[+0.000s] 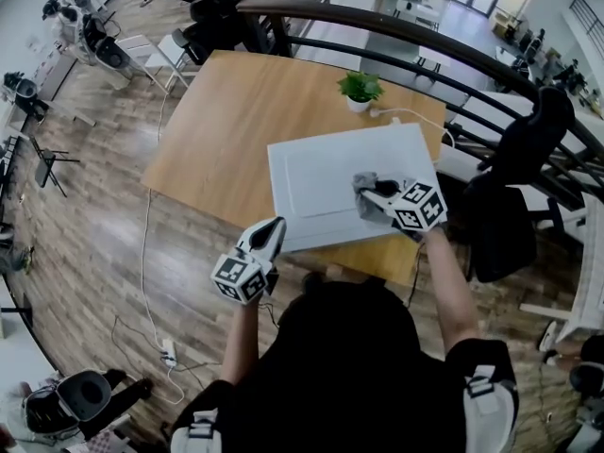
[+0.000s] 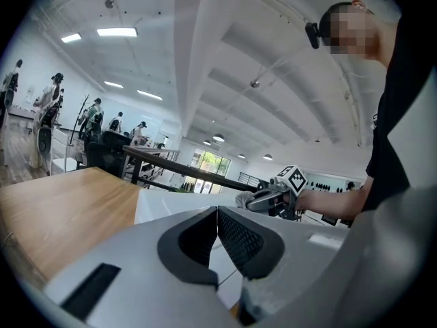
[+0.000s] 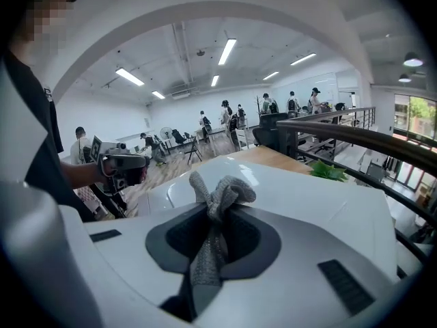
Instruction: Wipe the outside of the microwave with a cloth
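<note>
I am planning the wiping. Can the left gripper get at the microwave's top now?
Probably yes: the left gripper, shut and empty, hovers by the near left corner of the microwave, and nothing lies between them.

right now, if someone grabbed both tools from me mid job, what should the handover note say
Right tool: shut on the grey cloth, which is down on the top of the microwave, near its right side.
Left tool: shut, empty, held off the microwave's near left corner, touching nothing.
The microwave is white and sits on the wooden table, with a small potted plant behind it.
Done: the cloth is on the top panel; how much has been wiped cannot be told.
Left: probably the rest of the top, then the sides and front.
</note>
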Demonstrator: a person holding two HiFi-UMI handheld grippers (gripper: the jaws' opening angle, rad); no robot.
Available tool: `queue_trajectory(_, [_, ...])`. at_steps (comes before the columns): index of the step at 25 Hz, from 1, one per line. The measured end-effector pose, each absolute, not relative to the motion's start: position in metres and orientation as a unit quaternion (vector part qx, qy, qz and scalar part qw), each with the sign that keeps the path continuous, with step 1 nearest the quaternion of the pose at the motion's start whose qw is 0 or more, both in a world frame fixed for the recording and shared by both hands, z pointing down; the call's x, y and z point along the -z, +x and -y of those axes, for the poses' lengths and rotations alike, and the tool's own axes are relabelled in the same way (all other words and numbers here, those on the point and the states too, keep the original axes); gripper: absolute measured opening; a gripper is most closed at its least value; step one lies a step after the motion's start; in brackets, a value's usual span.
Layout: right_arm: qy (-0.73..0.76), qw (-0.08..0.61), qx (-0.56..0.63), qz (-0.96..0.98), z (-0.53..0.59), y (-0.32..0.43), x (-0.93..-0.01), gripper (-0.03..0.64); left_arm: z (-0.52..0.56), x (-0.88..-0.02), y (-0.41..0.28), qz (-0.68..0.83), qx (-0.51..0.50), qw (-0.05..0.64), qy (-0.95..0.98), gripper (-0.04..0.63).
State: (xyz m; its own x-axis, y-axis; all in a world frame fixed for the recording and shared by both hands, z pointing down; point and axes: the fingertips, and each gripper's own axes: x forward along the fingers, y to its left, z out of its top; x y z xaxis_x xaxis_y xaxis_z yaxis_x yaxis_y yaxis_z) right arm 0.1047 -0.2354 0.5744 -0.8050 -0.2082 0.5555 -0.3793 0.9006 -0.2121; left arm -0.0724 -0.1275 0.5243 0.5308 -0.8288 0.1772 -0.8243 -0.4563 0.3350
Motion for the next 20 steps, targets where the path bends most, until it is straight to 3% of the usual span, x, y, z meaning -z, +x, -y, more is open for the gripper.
queue_trajectory(20, [0.174, 0.253, -0.172, 0.936, 0.214, 0.168, -0.582, 0.052, 0.156, -0.523, -0.015, 0.465, -0.006, 0.198, 0.863, 0.003])
